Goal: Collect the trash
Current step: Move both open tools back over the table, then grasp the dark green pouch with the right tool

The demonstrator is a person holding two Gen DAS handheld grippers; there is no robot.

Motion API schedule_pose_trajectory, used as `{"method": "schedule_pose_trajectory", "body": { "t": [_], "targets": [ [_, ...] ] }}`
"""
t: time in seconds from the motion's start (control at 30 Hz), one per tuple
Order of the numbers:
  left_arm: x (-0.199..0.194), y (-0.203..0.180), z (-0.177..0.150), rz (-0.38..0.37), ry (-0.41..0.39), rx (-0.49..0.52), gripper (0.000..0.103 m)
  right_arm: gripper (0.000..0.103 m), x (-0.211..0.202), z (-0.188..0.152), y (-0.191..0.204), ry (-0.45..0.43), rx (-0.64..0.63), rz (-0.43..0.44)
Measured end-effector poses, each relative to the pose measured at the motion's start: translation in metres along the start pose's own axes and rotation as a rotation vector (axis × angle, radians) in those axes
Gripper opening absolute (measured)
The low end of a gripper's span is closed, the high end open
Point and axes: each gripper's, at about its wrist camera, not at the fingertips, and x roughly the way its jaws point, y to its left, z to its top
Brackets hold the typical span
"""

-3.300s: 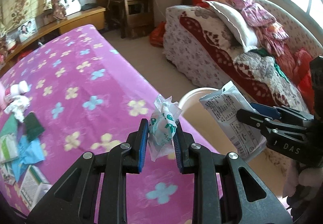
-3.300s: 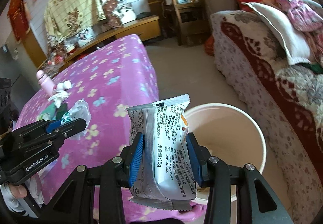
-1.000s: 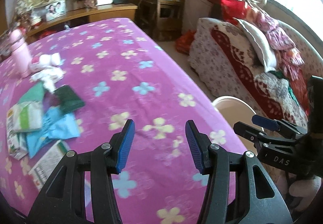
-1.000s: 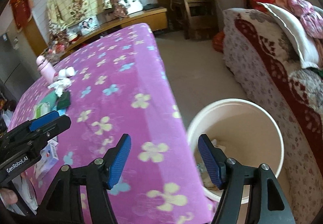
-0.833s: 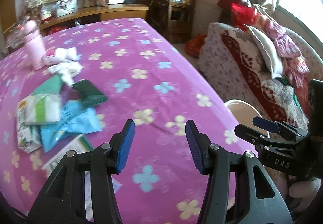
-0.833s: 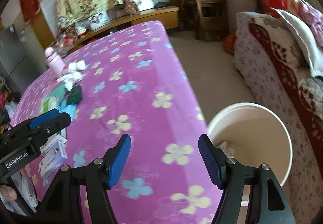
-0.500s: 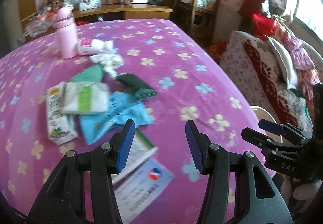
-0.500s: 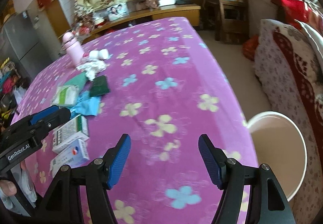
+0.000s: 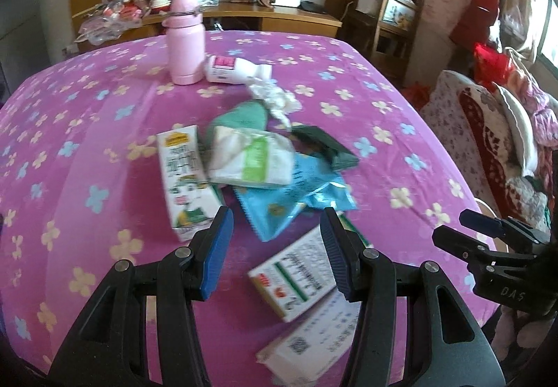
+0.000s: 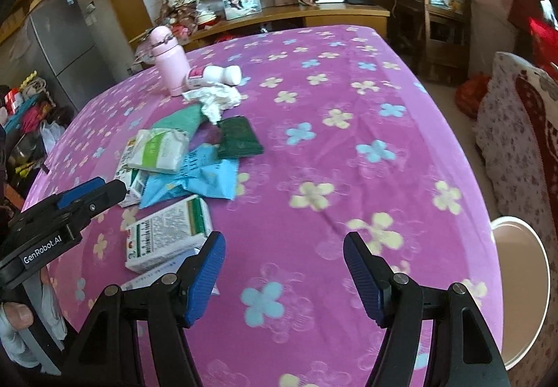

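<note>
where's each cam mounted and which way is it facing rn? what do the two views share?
Left wrist: on the left gripper, looking along its open fingers down at the trash pile, over the blue wrapper; the right gripper shows at the right edge.
Right wrist: on the right gripper, jaws open over bare purple cloth; white bucket at right, left gripper and a thumb at left.
Shared: pink bottle, crumpled tissue, blue wrapper, white box.

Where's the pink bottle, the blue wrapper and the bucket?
pink bottle [image 9: 186,44]: left wrist view, middle of its body.
blue wrapper [image 10: 195,183]: right wrist view, its crinkled middle.
bucket [image 10: 523,226]: right wrist view, its top rim.
</note>
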Motion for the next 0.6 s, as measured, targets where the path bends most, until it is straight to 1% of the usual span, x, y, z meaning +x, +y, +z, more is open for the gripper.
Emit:
{"method": "schedule_pose_trajectory", "body": {
  "t": [0.23, 0.3, 0.33, 0.37, 0.43, 0.5, 0.6],
  "targets": [
    [0.003, 0.03, 0.005, 0.016, 0.016, -0.036, 0.05, 0.071, 0.012, 0.01, 0.021, 0.011, -0.034, 0.023],
    [0.005, 0.035, 0.009, 0.009, 0.018, -0.041, 0.05, 0.071, 0.016, 0.013, 0.024, 0.015, -0.041, 0.025],
    [0.007, 0.037, 0.011, 0.002, 0.02, -0.04, 0.052, 0.071, 0.018, 0.015, 0.026, 0.018, -0.045, 0.026],
    [0.009, 0.037, 0.013, -0.003, 0.023, -0.039, 0.056, 0.071, 0.021, 0.017, 0.028, 0.021, -0.049, 0.028],
    [0.015, 0.039, 0.018, -0.024, 0.031, -0.041, 0.059, 0.071, 0.025, 0.021, 0.031, 0.026, -0.054, 0.032],
    [0.023, 0.039, 0.024, -0.035, 0.041, -0.051, 0.059, 0.071, 0.03, 0.025, 0.033, 0.03, -0.058, 0.037],
    [0.033, 0.038, 0.031, -0.028, 0.052, -0.052, 0.059, 0.071, 0.036, 0.033, 0.036, 0.03, -0.065, 0.043]
  ]
}}
